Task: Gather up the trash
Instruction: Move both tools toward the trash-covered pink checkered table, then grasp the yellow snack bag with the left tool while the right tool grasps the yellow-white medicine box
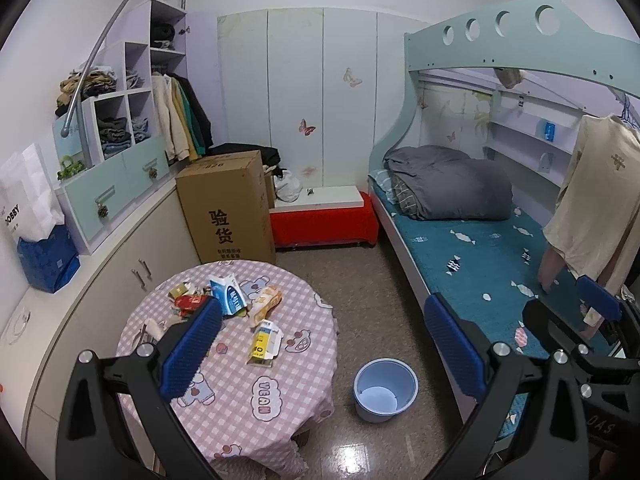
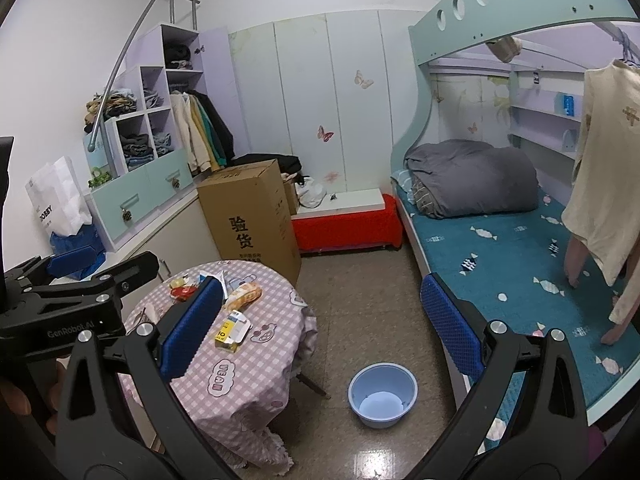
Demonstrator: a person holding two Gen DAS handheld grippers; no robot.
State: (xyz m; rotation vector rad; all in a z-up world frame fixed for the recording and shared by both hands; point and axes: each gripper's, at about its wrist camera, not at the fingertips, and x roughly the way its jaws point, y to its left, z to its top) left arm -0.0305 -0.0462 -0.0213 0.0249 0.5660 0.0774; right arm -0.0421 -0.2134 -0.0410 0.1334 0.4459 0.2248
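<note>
Both grippers, left gripper (image 1: 320, 340) and right gripper (image 2: 320, 328), gape empty | wrappers (image 1: 240, 300) on table (image 1: 240, 400), bucket (image 1: 385, 390) beside table | risk: light wrappers slipping my pads, missing bucket

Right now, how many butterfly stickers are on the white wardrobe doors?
2 clear ones: an upper pale butterfly and a lower pink butterfly. Fainter marks lower down may be more.

Evenly lit bedroom under soft, cool overhead light, with faint shadows only. Bright white glare patch on the glossy floor (image 1: 352, 456) near the bottom edge of both views. Strong fisheye bending of walls and bunk bed frame (image 2: 520, 12); black vignette in corners. Sharp focus throughout.
</note>
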